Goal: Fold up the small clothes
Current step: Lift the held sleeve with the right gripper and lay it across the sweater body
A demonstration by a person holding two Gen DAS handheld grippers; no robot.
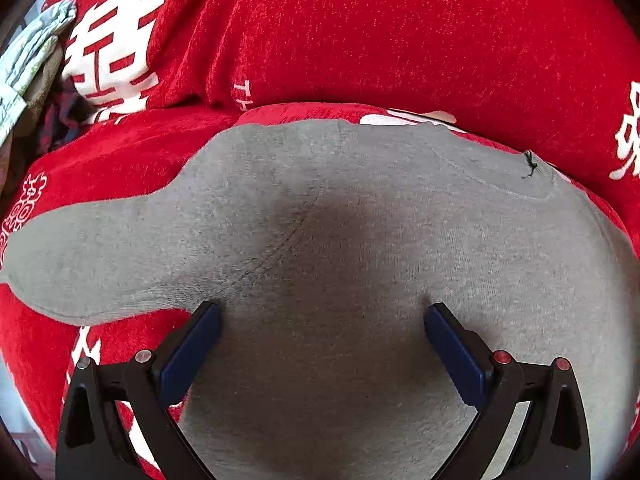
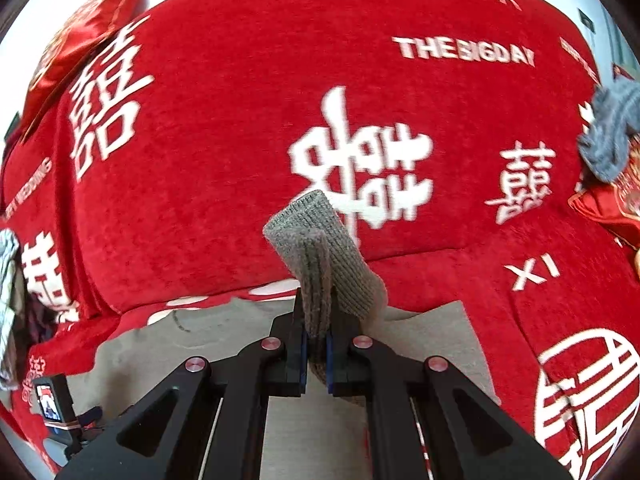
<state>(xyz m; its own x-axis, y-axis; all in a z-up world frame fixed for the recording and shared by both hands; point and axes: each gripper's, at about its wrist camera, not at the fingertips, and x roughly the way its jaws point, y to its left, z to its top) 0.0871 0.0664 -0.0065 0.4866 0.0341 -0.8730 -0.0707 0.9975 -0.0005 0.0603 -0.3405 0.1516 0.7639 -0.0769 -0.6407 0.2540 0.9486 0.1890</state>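
Observation:
A small grey knit top (image 1: 340, 232) lies flat on the red sofa seat, its left sleeve (image 1: 92, 256) stretched out to the left. My left gripper (image 1: 322, 316) is open, its blue pads pressed down on the top's body. My right gripper (image 2: 317, 354) is shut on the ribbed grey cuff (image 2: 320, 248) of the other sleeve and holds it upright above the garment (image 2: 168, 340). The left gripper's housing (image 2: 54, 404) shows at the lower left of the right wrist view.
The sofa is covered in red cloth with white characters (image 2: 360, 160); its backrest (image 1: 400, 32) rises just behind the top. A pile of clothes (image 1: 36, 64) lies at the far left. A grey-blue knit item (image 2: 612, 132) and a red cushion (image 2: 612, 208) lie at right.

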